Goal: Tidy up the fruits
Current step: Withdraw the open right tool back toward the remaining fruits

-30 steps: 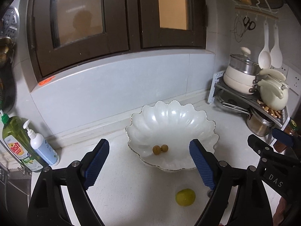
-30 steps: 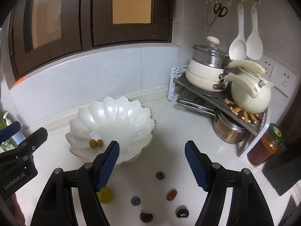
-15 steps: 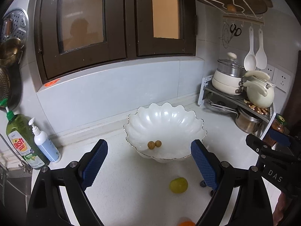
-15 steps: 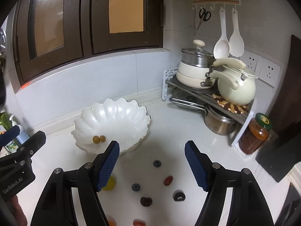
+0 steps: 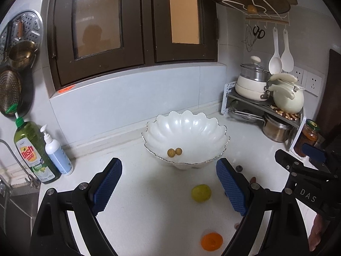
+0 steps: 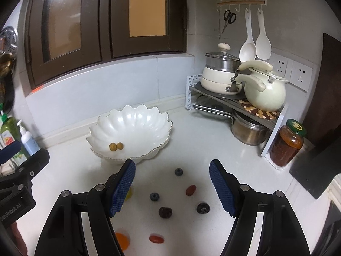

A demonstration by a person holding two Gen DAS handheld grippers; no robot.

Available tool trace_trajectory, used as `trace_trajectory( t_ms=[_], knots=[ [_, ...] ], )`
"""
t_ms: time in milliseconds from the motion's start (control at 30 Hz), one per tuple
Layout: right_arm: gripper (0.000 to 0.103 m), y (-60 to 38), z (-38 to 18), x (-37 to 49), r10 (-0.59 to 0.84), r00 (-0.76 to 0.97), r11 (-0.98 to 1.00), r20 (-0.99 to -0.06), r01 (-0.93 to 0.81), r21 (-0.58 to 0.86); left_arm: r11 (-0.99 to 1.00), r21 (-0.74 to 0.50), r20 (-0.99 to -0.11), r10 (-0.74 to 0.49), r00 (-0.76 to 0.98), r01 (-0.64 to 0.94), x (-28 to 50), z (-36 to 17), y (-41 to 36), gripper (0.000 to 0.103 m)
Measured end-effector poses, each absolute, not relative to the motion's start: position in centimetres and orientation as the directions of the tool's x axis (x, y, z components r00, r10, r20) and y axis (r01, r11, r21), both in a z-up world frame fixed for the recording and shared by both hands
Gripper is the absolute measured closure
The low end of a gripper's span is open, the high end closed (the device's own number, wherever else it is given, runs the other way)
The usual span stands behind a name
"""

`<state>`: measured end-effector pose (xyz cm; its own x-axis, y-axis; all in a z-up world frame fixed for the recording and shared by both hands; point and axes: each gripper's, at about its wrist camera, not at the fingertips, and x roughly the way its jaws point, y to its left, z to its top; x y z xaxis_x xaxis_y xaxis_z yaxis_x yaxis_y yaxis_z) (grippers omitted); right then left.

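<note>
the left gripper (image 5: 168, 187) hangs over the white counter (image 5: 149, 213) with its blue pads spread wide and nothing between them but bare counter and, toward its right pad, a yellow-green fruit (image 5: 201, 192) lying loose. nearer, at about 5 o'clock from that fruit, an orange fruit (image 5: 211, 241) sits at the bottom edge of the left view. the right gripper (image 6: 172, 188) is alongside, its pads also apart and gripping nothing. scattered on the counter under and between its fingers are the small fruits: a red one (image 6: 156, 239) nearest, a dark cherry (image 6: 165, 212) and a dark berry (image 6: 202, 208) beyond it, then a blueberry (image 6: 154, 197) and a red oval one (image 6: 190, 189), and farthest a second blueberry (image 6: 178, 172). all lie apart from one another. past them, at 11 o'clock from the right gripper, stands the scalloped white bowl (image 6: 136, 121), with two small tan fruits (image 6: 116, 146) touching each other low on its inner slope. off at 3 o'clock from the bowl a jar (image 6: 286, 144) of red stuff stands by a corner rack (image 6: 251, 108) that carries a cream kettle (image 6: 264, 91) and a pot (image 6: 221, 74). far at 9 o'clock, by the wall, are a green soap bottle (image 5: 34, 151) and a pump bottle (image 5: 56, 151), side by side.
</note>
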<state>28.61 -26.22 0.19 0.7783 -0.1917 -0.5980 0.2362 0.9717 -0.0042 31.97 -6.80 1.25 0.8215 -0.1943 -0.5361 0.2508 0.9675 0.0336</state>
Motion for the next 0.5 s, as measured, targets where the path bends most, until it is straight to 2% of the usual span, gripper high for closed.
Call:
trace_trajectory(
  t_ms=[267, 500],
  knots=[
    [0.030, -25.8, 0.4, 26.4, -0.158, 0.806, 0.983, -0.571, 0.180, -0.017, 0.972, 0.030, -0.530, -0.182, 0.828, 0.233, 29.3, 1.2, -6.9, 0.012],
    [0.030, -25.7, -0.3, 24.7, -0.116, 0.803, 0.991, -0.584, 0.134, -0.012, 0.975, 0.032, -0.539, -0.169, 0.825, 0.220, 27.3, 0.6, -7.3, 0.012]
  ],
)
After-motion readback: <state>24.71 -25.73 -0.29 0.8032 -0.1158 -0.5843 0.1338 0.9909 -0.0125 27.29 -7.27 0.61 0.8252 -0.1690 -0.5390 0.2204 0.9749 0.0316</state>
